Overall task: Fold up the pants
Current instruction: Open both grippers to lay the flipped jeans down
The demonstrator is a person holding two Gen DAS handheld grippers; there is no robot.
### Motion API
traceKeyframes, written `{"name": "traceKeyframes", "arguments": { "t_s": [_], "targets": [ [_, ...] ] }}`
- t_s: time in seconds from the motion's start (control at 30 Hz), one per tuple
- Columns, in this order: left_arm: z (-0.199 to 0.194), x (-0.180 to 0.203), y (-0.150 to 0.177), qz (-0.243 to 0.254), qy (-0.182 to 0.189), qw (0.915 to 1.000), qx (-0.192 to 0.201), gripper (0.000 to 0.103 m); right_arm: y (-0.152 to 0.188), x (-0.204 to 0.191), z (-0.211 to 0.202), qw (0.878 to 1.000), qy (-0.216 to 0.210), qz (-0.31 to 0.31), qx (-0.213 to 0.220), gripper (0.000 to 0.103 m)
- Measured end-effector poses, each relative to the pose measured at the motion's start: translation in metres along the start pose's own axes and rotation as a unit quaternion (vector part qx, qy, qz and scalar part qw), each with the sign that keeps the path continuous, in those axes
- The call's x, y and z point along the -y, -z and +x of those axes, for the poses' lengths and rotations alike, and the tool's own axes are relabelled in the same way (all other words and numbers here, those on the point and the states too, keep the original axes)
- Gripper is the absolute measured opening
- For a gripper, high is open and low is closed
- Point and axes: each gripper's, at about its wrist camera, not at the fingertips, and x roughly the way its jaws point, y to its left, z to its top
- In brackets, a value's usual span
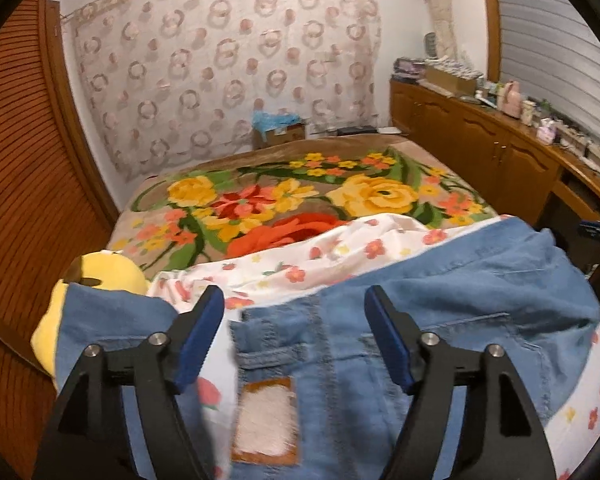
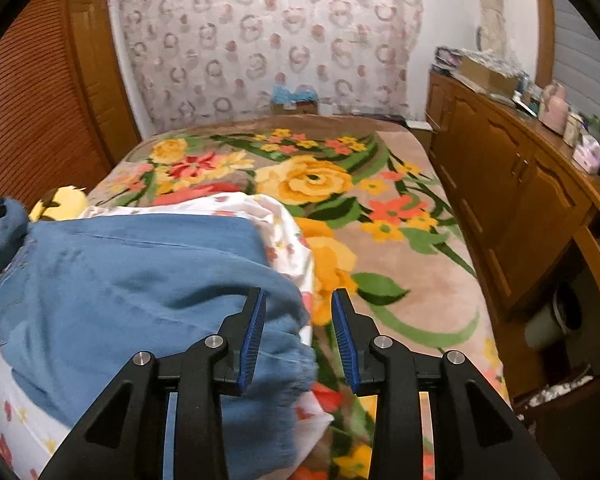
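Observation:
Blue denim pants point(image 1: 440, 300) lie rumpled on a white flowered sheet point(image 1: 300, 264) at the near end of the bed. In the left wrist view my left gripper point(image 1: 296, 300) is open above the waistband with its leather patch point(image 1: 266, 420). In the right wrist view the pants point(image 2: 132, 280) fill the left half. My right gripper point(image 2: 298, 300) is open at the pants' right edge, with the denim under its left finger point(image 2: 254, 336). Neither gripper holds cloth.
A flowered blanket point(image 2: 380, 208) covers the bed. A yellow plush toy point(image 1: 108, 272) lies at the bed's left edge. Wooden cabinets point(image 2: 520, 184) with clutter on top run along the right. A louvred wooden door point(image 1: 20, 200) stands on the left. A cardboard box point(image 1: 278, 132) sits beyond the bed.

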Motion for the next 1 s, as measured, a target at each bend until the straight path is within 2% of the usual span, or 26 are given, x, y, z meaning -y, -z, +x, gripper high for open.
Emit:
{"name": "traceKeyframes", "arguments": {
  "t_s": [0.17, 0.4, 0.6, 0.8, 0.87, 0.97, 1.0],
  "targets": [
    [0.0, 0.022, 0.01, 0.009, 0.032, 0.9994, -0.01, 0.075, 0.0, -0.028, 0.011, 0.999, -0.044, -0.026, -0.001, 0.035],
    [0.005, 0.047, 0.028, 0.026, 0.054, 0.9978, -0.028, 0.075, -0.003, -0.064, 0.053, 0.991, -0.094, -0.094, -0.034, 0.035],
    [0.012, 0.052, 0.043, 0.025, 0.065, 0.9965, -0.046, 0.075, -0.01, -0.069, 0.083, 0.984, -0.107, -0.13, -0.065, 0.036],
    [0.019, 0.056, 0.053, 0.023, 0.067, 0.9959, -0.057, 0.075, -0.024, -0.077, 0.111, 0.978, -0.094, -0.164, -0.091, 0.035],
    [0.021, 0.056, 0.056, 0.02, 0.068, 0.9957, -0.06, 0.075, -0.026, -0.083, 0.11, 0.975, -0.098, -0.175, -0.093, 0.019],
    [0.024, 0.055, 0.058, 0.018, 0.067, 0.9955, -0.064, 0.075, -0.028, -0.095, 0.098, 0.971, -0.091, -0.2, -0.091, 0.005],
    [0.024, 0.055, 0.059, 0.016, 0.068, 0.9955, -0.064, 0.075, -0.028, -0.097, 0.097, 0.97, -0.087, -0.206, -0.091, 0.005]
  ]
}}
